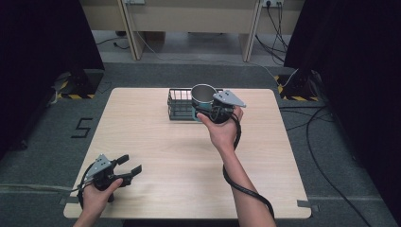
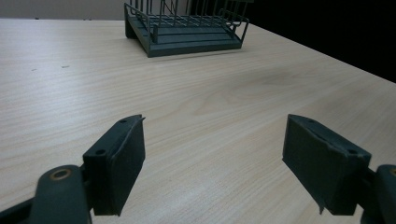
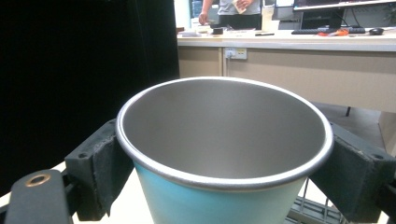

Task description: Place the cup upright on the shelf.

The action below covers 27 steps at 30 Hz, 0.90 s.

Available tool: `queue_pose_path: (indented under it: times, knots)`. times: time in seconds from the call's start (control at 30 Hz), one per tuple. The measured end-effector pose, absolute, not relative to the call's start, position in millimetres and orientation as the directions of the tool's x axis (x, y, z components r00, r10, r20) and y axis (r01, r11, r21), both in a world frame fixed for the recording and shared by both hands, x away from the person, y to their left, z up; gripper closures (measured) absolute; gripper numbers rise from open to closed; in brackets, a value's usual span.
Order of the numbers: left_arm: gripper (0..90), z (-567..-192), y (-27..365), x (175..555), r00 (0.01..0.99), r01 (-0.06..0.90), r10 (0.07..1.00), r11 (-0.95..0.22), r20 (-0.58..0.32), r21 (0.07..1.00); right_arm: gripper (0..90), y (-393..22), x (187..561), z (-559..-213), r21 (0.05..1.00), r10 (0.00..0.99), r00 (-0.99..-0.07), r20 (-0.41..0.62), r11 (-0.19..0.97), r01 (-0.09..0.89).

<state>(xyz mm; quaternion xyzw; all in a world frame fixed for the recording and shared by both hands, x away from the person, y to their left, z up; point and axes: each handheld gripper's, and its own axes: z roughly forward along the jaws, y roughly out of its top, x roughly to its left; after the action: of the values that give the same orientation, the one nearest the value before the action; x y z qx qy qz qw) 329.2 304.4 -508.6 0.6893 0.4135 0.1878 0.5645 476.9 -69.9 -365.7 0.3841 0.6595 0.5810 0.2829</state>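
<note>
We hold a teal steel cup (image 3: 224, 154) up beside the wire rack (image 1: 181, 105).

Our right gripper (image 1: 218, 110) clamps the cup between both jaws just under its rim, above the table's (image 1: 156, 156) far side. Our left gripper (image 1: 126, 170) rests near the front left corner, jaws spread wide around nothing, aimed toward the rack.

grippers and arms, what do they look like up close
Both are black handheld units with two blocky dark jaws faced with flat pads. The left gripper and the right gripper each carry a grey three-cornered plate on top. A thick black cable trails from the right gripper along the forearm. Round brass-coloured pivot fittings show at the jaw bases. The forearms are bare, with no sleeves.
</note>
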Motion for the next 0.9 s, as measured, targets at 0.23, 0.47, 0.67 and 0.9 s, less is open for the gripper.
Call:
queue_pose_path:
  times: [0.23,0.47,0.67,0.9]
  knots:
    - [20.6,-509,305,329,0.588,0.357,0.782,-0.022,-0.206,0.934,13.4,-70,484,-369,0.981,0.843,-0.531,0.082,0.025,0.19]
    - [20.7,-509,305,330,0.588,0.357,0.782,-0.023,-0.206,0.934,13.4,-70,492,-370,0.981,0.85,-0.522,0.077,0.029,0.192]
    - [20.7,-509,304,330,0.588,0.358,0.782,-0.022,-0.207,0.934,13.4,-69,499,-367,0.981,0.854,-0.515,0.079,0.024,0.191]
    - [20.8,-509,304,330,0.589,0.359,0.781,-0.023,-0.207,0.933,13.4,-68,505,-365,0.981,0.858,-0.508,0.08,0.023,0.193]
